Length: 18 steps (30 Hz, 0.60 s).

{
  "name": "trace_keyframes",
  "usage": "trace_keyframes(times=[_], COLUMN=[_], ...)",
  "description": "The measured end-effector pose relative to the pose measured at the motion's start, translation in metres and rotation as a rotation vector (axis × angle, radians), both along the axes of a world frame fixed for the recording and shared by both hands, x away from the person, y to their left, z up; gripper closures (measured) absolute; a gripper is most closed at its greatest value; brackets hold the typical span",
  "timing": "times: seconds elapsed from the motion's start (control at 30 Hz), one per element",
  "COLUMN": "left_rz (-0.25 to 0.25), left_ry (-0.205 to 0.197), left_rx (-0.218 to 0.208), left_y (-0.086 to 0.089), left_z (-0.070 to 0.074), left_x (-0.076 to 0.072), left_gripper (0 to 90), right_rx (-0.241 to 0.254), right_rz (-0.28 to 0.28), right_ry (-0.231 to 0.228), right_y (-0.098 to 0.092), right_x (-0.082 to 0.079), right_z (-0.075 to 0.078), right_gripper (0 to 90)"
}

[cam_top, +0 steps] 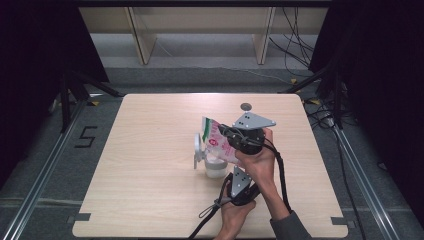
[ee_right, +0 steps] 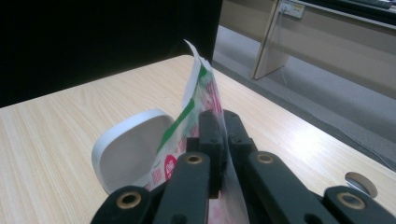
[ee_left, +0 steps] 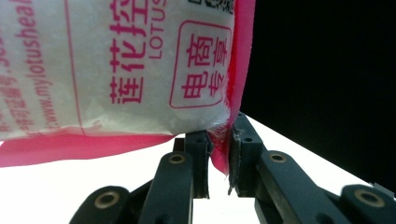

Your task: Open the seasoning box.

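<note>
A: What is hard to make out here?

B: From the high view the right hand (cam_top: 260,162) and its gripper cover much of the bag (cam_top: 216,137), so its lower end is hidden. The container (cam_top: 215,167) under the bag is pale and small; what is in it I cannot tell. Its white lid (cam_top: 198,146) stands open just left of the bag.

A: And from the grippers themselves?

B: In the left gripper view the bag (ee_left: 116,70) runs off the top and left edges, so the pink print is cut off. The surface (ee_left: 70,186) below it is washed out to white. In the right gripper view the bag (ee_right: 196,100) is seen edge-on, a thin sheet rising past the lid (ee_right: 130,149).

A: Where does the bag sit relative to the jaws?

B: It hangs tilted above the container, near the middle of the surface (cam_top: 150,150). The left gripper (ee_left: 218,158) has its jaws clenched on the bag's pink corner seam, the bag's body spreading up and left of them. The right gripper (ee_right: 219,135) has its jaws clamped flat on the bag's edge, the bag standing up between them
</note>
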<state>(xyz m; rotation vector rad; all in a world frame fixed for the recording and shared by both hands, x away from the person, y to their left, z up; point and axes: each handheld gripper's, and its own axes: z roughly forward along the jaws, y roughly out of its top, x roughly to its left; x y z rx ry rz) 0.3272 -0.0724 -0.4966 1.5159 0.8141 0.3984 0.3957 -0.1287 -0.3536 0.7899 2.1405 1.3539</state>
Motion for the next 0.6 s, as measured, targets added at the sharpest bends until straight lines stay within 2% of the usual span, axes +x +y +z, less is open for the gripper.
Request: trace_keyframes(times=[0.07,0.1,0.23,0.3,0.6], left_rz=[0.003,0.002,-0.001,-0.001,0.003], left_ry=[0.0,-0.001,-0.002,-0.003,-0.004], left_rx=[0.001,0.001,0.001,-0.001,0.004], left_y=[0.0002,0.0003,0.0001,-0.0003,0.0003], left_z=[-0.0002,-0.0002,0.0001,-0.0003,0.0002], left_x=[-0.0001,0.0,0.0001,0.0001,-0.0003], left_gripper=[79.3,79.3,79.4,79.4,79.4], right_rx=[-0.008,-0.002,-0.002,-0.008,-0.005], right_rz=[0.001,-0.007,-0.007,0.012,0.015], right_ry=[-0.004,0.015,0.014,-0.007,-0.017], right_y=[0.0005,0.001,0.0012,-0.0004,-0.0005], right_x=[0.0003,-0.001,-0.0014,0.0016,0.0021], right_z=[0.0,-0.0002,-0.0002,-0.0002,-0.0002], right_gripper=[89.3,89.3,89.3,89.3,89.4])
